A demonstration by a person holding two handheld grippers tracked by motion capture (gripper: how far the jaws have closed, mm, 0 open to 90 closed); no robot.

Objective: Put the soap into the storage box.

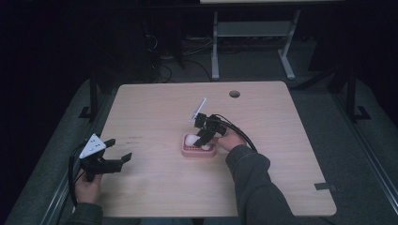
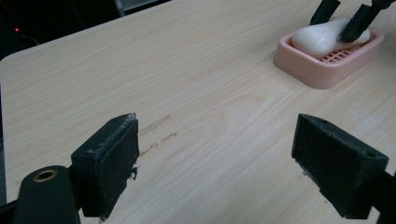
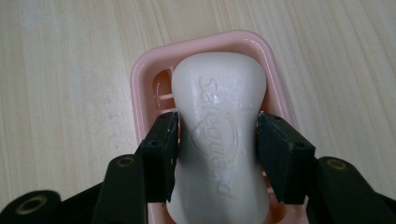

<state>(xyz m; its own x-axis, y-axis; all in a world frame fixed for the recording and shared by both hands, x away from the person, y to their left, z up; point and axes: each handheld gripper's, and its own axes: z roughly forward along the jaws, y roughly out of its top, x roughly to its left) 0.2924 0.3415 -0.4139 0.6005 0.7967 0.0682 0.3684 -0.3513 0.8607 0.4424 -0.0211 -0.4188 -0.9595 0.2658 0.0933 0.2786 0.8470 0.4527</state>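
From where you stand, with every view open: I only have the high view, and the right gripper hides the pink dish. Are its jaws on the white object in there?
Observer: Yes. In the right gripper view the right gripper has a black jaw against each side of the white bar of soap, at its narrowed middle.
Operator: Is the soap still in the dish?
Observer: It lies along the pink plastic soap dish, over its slotted floor; whether it is lifted I cannot tell.
Operator: Any marking on it?
Observer: Embossed lettering runs along its top face.
Operator: And the left gripper?
Observer: The left gripper is wide open over bare light wooden table.
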